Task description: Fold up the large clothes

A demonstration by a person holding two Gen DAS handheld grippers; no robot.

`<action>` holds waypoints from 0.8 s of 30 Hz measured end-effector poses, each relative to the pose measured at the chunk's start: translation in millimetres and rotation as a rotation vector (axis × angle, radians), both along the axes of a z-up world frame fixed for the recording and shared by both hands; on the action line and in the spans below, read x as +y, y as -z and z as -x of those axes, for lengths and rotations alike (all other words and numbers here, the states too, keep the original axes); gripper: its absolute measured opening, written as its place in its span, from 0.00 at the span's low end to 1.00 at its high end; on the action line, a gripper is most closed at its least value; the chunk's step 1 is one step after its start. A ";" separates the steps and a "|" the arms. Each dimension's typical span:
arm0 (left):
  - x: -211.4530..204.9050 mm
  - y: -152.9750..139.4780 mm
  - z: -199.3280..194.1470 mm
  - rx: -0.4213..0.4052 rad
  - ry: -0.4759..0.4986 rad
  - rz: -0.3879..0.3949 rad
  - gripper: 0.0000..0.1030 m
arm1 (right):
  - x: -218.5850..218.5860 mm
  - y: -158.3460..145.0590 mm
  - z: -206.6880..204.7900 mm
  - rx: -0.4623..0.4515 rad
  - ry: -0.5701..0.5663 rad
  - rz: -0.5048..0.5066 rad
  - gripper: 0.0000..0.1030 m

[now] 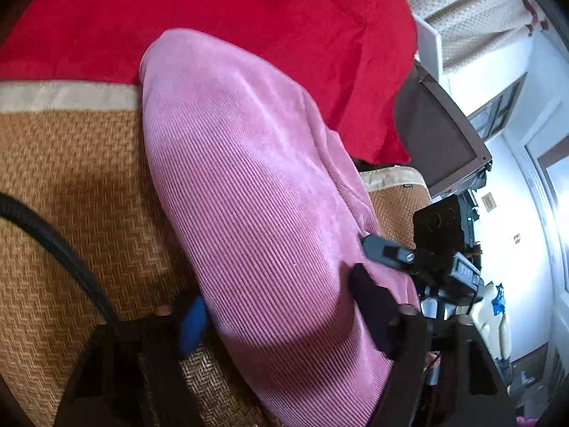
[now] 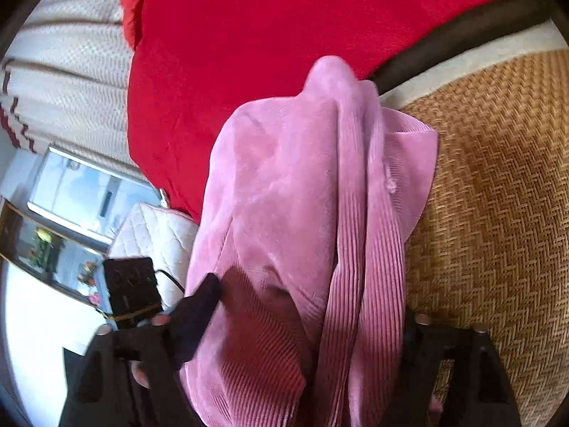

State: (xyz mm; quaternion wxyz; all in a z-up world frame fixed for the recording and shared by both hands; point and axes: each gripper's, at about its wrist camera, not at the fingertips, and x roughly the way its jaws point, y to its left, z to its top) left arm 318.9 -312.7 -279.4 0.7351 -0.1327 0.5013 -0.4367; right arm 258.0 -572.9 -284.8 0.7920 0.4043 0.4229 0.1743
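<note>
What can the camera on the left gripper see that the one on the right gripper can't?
Only the left wrist view shows a black cable arcing over the mat, a blue patch beside the cloth near the fingers, and the pink corduroy garment as one smooth, rounded face.

Only the right wrist view shows the garment's bunched vertical folds, a small button, a white quilted cushion and a framed glass panel.

Both show the garment lying over the woven straw mat, the red blanket behind, and the other gripper at the fabric's edge.
</note>
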 end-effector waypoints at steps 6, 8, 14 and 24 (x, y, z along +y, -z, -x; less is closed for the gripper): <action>6.5 -11.2 3.6 -0.047 -0.006 0.000 0.55 | 17.6 -18.2 2.3 -0.018 0.015 0.078 0.54; 8.9 -18.2 6.9 -0.067 -0.004 -0.007 0.55 | 22.5 -22.7 4.5 -0.022 0.017 0.090 0.53; 25.7 -44.1 19.5 -0.106 -0.008 -0.005 0.54 | 39.5 -41.8 21.8 -0.062 0.007 0.105 0.51; 53.6 -56.0 60.1 -0.147 0.005 -0.095 0.54 | 70.5 -41.8 60.0 -0.083 -0.002 0.068 0.51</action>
